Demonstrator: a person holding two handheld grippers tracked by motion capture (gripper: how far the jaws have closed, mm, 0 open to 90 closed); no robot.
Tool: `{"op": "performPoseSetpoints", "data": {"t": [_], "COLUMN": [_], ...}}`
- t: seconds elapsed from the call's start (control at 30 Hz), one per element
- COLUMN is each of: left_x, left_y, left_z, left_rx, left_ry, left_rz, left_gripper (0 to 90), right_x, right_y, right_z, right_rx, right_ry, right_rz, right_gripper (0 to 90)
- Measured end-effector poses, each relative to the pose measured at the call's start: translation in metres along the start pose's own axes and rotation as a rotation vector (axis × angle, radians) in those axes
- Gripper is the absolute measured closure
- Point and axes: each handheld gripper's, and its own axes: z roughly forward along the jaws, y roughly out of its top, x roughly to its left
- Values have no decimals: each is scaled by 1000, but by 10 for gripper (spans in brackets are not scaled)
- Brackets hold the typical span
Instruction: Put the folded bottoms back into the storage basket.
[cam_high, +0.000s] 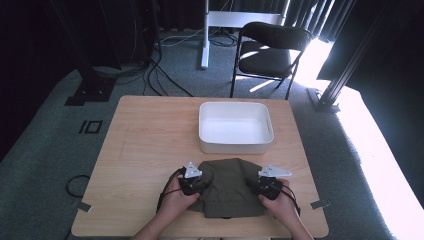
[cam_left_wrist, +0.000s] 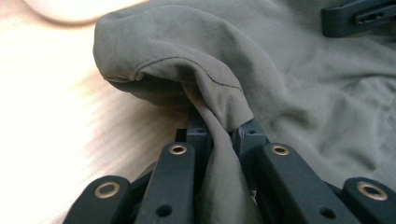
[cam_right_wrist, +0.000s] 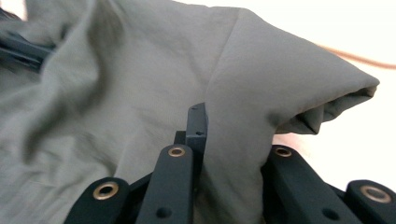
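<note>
the olive cloth (cam_high: 230, 187) lies folded on the table (cam_high: 145, 135), just on the person's side of the white bin (cam_high: 236, 128), which stands empty. both grippers are at its 2 side edges: the left gripper (cam_high: 192, 184) has its jaws pinched on a gathered fold at the cloth's left edge, and the right gripper (cam_high: 267, 186) is clamped the same way on the right edge — fabric bunches up between each pair of jaws. the cloth looks light, soft and limp, so it will likely sag in the middle once raised; holding it at 2 opposite edges, through several layers, seems the sound grip — a thin pinch could slip out.
</note>
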Motion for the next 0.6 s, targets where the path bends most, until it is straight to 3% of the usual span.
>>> {"op": "performPoseSetpoints", "data": {"t": [0.27, 0.6], "left_x": [-3, 5], "left_y": [31, 74], "left_z": [-27, -39], "left_rx": [-77, -150], "left_ry": [-33, -27], "left_rz": [14, 23], "left_gripper": [826, 826], "right_x": [0, -11], "right_y": [29, 71], "right_z": [-32, -53], "right_rx": [-84, -170], "right_ry": [15, 24], "right_rz": [0, 19], "right_gripper": [795, 795]}}
